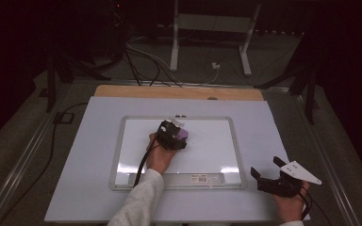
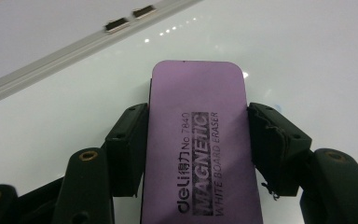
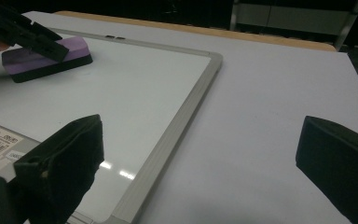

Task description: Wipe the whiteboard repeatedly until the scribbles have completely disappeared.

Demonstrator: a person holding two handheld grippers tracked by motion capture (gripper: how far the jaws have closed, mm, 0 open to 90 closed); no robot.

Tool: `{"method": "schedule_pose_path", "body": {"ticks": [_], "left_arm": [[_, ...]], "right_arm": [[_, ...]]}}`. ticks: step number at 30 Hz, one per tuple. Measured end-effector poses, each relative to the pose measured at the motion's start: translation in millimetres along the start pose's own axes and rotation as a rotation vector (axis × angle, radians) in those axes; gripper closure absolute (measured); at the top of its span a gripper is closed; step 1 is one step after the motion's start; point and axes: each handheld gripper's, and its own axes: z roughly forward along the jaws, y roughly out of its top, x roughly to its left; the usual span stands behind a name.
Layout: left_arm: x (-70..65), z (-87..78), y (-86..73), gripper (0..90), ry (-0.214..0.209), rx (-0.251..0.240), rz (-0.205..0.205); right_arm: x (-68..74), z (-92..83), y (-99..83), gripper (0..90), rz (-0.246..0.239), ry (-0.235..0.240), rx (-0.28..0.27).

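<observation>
My left gripper point(image 2: 198, 140) is clenched on the purple eraser point(image 2: 196, 140), a pad pressing each long side, its far end sticking out toward twelve o'clock. It rests flat on the whiteboard point(image 1: 207, 150). My right gripper point(image 1: 268, 172) waits released at the board's four o'clock.

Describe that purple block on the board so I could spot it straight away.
Find the white board with the silver frame, lying flat on the pale table. Near its far edge, the left claw grips a flat purple eraser. It is the only coloured thing there, printed "MAGNETIC WHITE BOARD ERASER", with a black underside.
</observation>
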Motion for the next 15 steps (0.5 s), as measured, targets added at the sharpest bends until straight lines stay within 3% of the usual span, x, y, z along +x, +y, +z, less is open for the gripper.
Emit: {"method": "schedule_pose_path", "body": {"ticks": [3,7,11,15], "left_arm": [[-5.8,-0.5,0.9,42.0,0.019,0.004,0.022],[-16.6,-0.3,1.4,42.0,-0.013,0.004,0.041],[-32.6,-1.1,1.6,42.0,-0.065,0.003,0.091],[-36.2,-1.3,2.8,42.0,-0.065,0.008,0.119]], "right_arm": [[0.2,0.4,0.0,0.9,-0.002,0.001,0.0],[1.1,0.9,0.2,0.9,-0.004,0.001,0.002],[1.3,1.0,0.2,0.9,-0.004,0.001,0.003],[0.8,0.5,0.3,0.9,-0.003,0.0,0.0]]}}
